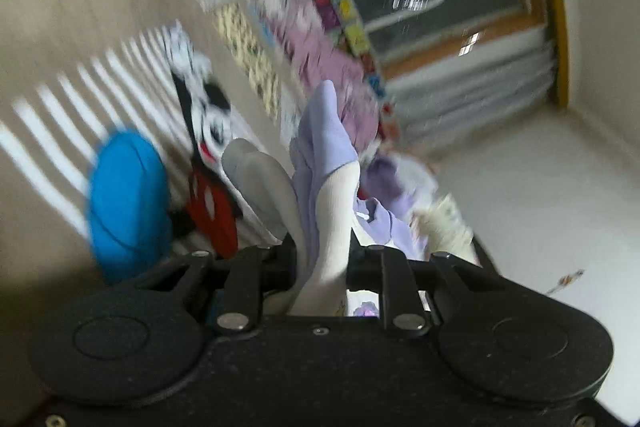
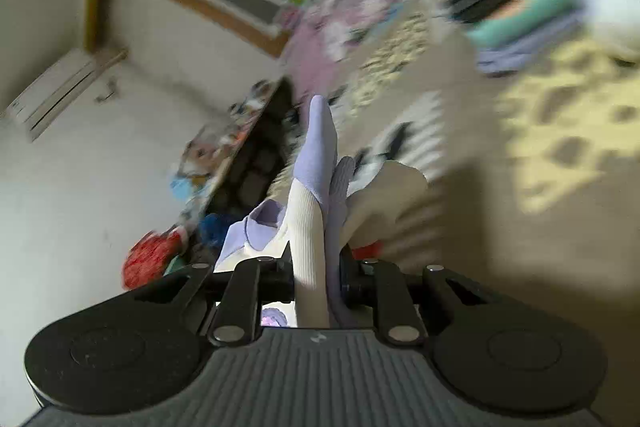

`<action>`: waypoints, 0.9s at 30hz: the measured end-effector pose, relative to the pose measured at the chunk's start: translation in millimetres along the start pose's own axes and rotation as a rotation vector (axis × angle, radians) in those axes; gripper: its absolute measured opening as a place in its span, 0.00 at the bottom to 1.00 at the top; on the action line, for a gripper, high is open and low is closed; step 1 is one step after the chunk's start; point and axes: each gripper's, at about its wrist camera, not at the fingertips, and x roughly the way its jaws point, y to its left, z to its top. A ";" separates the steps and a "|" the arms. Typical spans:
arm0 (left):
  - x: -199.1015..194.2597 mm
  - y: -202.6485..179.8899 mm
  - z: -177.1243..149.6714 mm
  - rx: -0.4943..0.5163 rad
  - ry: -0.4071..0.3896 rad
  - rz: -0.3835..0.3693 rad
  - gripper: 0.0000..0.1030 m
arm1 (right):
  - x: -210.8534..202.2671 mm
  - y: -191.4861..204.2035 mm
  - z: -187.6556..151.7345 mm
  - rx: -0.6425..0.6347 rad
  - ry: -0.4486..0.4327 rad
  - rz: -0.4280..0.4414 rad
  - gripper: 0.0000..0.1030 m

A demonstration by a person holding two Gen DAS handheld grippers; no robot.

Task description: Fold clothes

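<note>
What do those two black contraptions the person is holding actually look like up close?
Both are matte black, with two round discs at the sides and hinged link bars with silver pins. The left gripper has a smooth speckled body; the right gripper has a ribbed grey top with a small white mark. No cables or sleeves show.

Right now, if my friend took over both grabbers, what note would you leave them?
Left gripper: shut on the purple and white garment.
Right gripper: shut on the same garment, at another part.
The cloth stands pinched between each pair of fingers, lifted off the patterned bed cover.
A stack of folded clothes lies further back.
Done: both grips taken. Left: the fold itself, then setting it down.
</note>
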 end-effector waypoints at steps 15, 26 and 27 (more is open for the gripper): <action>-258.1 50.1 49.5 -0.167 -0.553 0.045 0.18 | 215.1 170.3 -90.7 -0.094 0.354 0.305 0.20; -344.5 89.2 60.8 -0.224 -0.822 0.091 0.17 | 346.3 249.3 -175.8 -0.134 0.609 0.423 0.20; -348.7 91.9 60.5 -0.233 -0.839 0.099 0.17 | 356.5 252.9 -180.9 -0.137 0.629 0.432 0.20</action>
